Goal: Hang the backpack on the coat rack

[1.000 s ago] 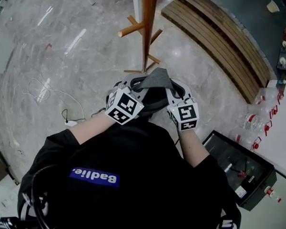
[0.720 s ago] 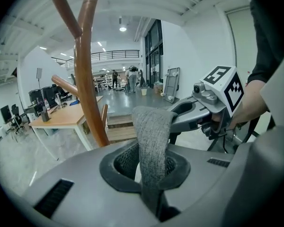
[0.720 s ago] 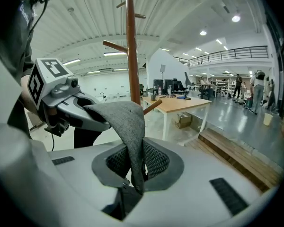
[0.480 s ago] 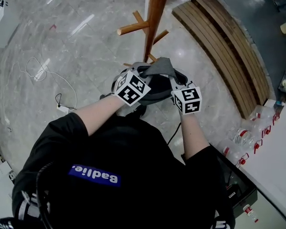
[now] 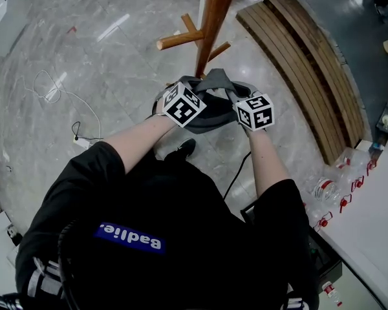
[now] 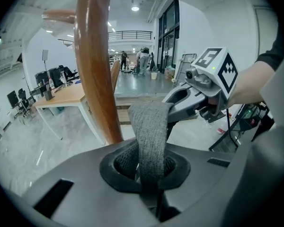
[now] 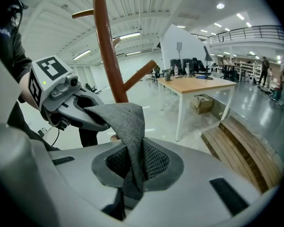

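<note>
The wooden coat rack (image 5: 215,18) rises just beyond my hands, a peg (image 5: 176,41) sticking out to its left. Both grippers hold the backpack's grey fabric strap (image 5: 215,81), with the dark backpack body (image 5: 204,120) hanging below them. My left gripper (image 5: 195,90) is shut on the strap's left end, which runs up from its jaws (image 6: 150,126). My right gripper (image 5: 237,95) is shut on the other end (image 7: 128,122). The rack's pole (image 6: 97,70) stands close behind the strap in the left gripper view, and likewise the pole (image 7: 106,51) in the right gripper view.
A curved wooden slatted bench (image 5: 310,63) lies on the floor right of the rack. A white cable (image 5: 52,92) trails at left. Bottles (image 5: 330,189) and a black case (image 5: 320,263) sit at lower right. A wooden-topped table (image 7: 199,85) stands behind the rack.
Both grippers have moved away from my body toward the rack's pole and lower, carrying the strap and backpack with them. The grip on the strap is unchanged.
</note>
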Demonstrator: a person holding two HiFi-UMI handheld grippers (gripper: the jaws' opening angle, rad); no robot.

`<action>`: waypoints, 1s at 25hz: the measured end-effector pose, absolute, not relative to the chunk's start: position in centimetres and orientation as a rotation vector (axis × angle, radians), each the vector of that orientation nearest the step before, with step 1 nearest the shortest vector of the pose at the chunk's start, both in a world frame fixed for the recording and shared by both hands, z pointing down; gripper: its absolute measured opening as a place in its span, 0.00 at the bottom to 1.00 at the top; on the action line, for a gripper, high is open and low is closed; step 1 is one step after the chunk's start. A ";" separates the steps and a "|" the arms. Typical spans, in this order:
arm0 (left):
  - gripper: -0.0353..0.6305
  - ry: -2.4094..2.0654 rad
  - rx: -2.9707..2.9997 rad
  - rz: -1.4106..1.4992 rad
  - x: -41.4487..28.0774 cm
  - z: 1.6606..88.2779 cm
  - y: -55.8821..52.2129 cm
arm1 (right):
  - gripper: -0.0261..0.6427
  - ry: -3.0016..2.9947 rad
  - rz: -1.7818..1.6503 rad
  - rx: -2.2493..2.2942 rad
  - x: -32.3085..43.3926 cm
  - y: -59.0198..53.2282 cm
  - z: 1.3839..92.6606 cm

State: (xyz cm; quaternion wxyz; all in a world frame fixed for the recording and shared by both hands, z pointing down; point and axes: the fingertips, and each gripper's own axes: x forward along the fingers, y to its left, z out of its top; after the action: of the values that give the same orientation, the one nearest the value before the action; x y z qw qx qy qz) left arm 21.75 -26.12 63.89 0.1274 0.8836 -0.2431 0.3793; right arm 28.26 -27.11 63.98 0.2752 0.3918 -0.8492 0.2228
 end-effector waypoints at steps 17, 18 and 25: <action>0.17 -0.768 2.446 1.190 21.3 70.4 -26.6 | 0.10 -2.306 0.729 0.882 26.7 -28.7 70.7; 0.19 -0.765 2.437 1.192 21.4 70.7 -26.5 | 0.11 -2.306 0.734 0.879 26.6 -28.6 70.9; 0.25 -0.763 2.408 1.185 21.8 71.9 -26.5 | 0.15 -2.343 0.715 0.924 25.9 -28.8 71.7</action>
State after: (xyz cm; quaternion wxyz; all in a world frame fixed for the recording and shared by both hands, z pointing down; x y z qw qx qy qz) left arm 21.81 -26.45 71.87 0.1746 0.8498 -0.2691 0.4182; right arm 25.90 -28.81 71.66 0.2588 0.3410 -0.8644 0.2638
